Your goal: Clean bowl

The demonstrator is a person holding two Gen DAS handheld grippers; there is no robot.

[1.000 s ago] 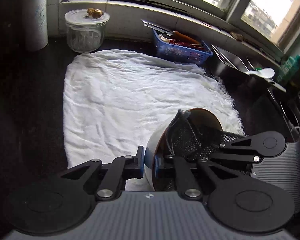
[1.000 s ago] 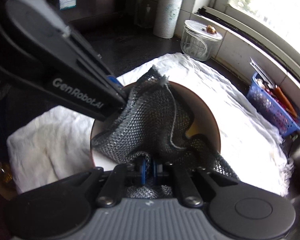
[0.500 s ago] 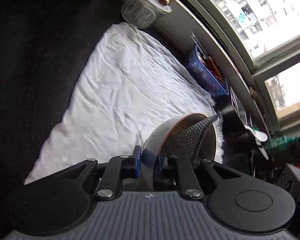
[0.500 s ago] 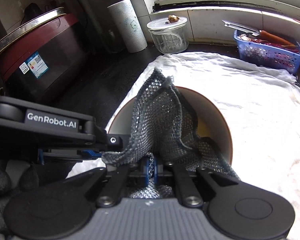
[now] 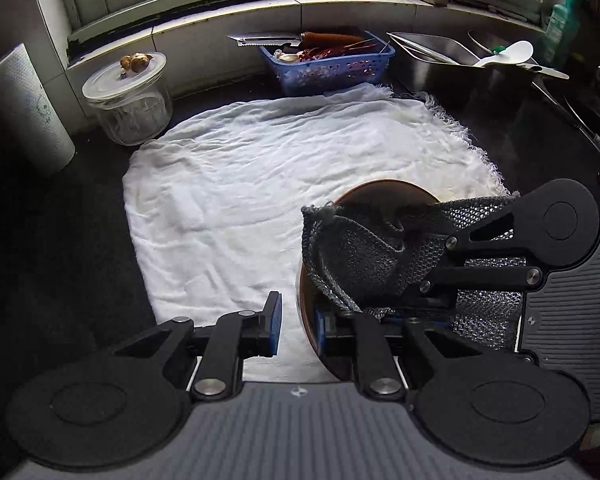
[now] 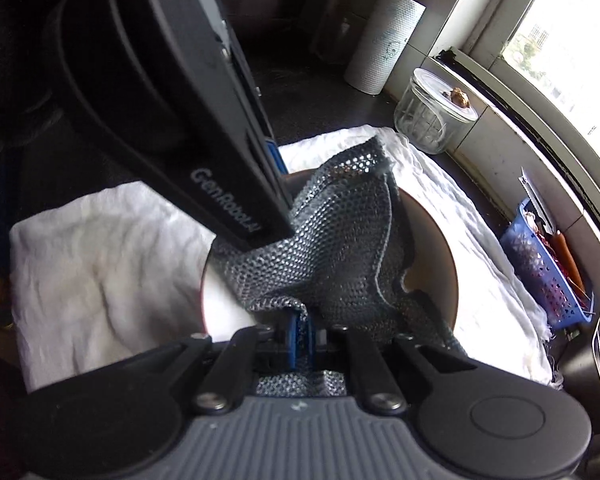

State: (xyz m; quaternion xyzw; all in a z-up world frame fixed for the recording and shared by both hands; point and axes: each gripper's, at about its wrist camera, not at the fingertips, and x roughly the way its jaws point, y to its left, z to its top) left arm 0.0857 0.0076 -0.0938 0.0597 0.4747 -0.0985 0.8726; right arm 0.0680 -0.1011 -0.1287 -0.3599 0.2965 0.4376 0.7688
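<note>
A bowl, brown inside and white outside, rests on the white towel. My left gripper is open: its left pad stands clear of the wall and its right pad is inside the rim. My right gripper is shut on a grey mesh dishcloth, which is pressed into the bowl. The right gripper's body shows in the left wrist view, over the bowl.
A glass jar and a paper towel roll stand at the back left. A blue basket with utensils sits under the window. A steel sink lies at the right.
My left gripper has opened off the bowl rim and the bowl now sits level on the towel. The right gripper with the cloth has turned inside the bowl.
</note>
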